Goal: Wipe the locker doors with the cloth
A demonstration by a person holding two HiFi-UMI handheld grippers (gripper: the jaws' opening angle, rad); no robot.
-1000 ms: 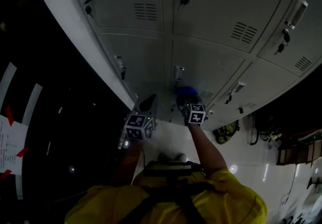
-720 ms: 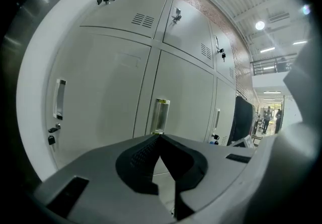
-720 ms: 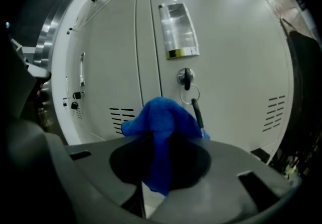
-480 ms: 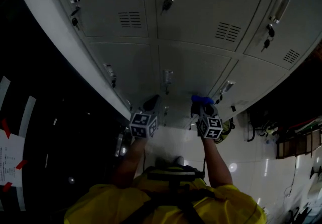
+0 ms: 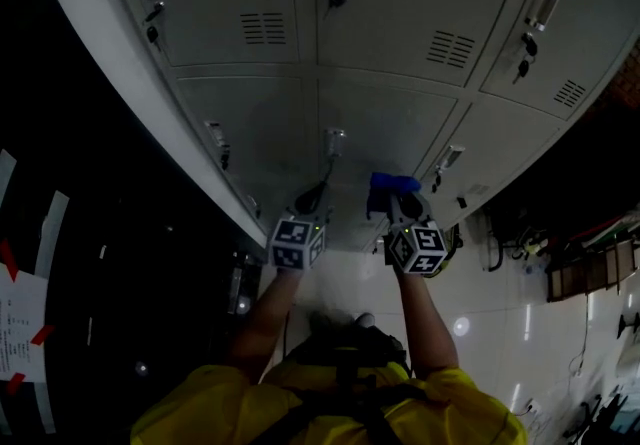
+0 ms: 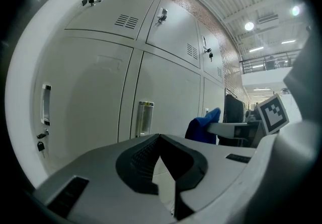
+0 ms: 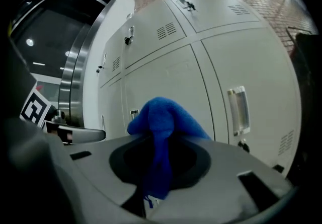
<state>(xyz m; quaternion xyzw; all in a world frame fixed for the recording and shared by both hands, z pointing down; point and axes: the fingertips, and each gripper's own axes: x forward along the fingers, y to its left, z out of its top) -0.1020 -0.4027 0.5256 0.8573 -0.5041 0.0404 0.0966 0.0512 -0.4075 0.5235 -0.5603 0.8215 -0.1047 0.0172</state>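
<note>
Grey locker doors fill the top of the head view, each with a metal handle and a key lock. My right gripper is shut on a bunched blue cloth, held up to a lower-row door between two handles. In the right gripper view the cloth bulges out of the right gripper in front of the door; contact with the door cannot be told. My left gripper points at the same row, just left of it. The left gripper is shut and holds nothing. The cloth shows to its right.
A glossy white tiled floor lies below the lockers. A dark wall or column runs along the left end of the lockers. Cables and a yellow-green object lie on the floor by the right gripper. A red-taped sheet is at far left.
My right gripper has carried the cloth to the right along the lower door, then slightly upward. The left gripper has stayed beside it, still shut.
</note>
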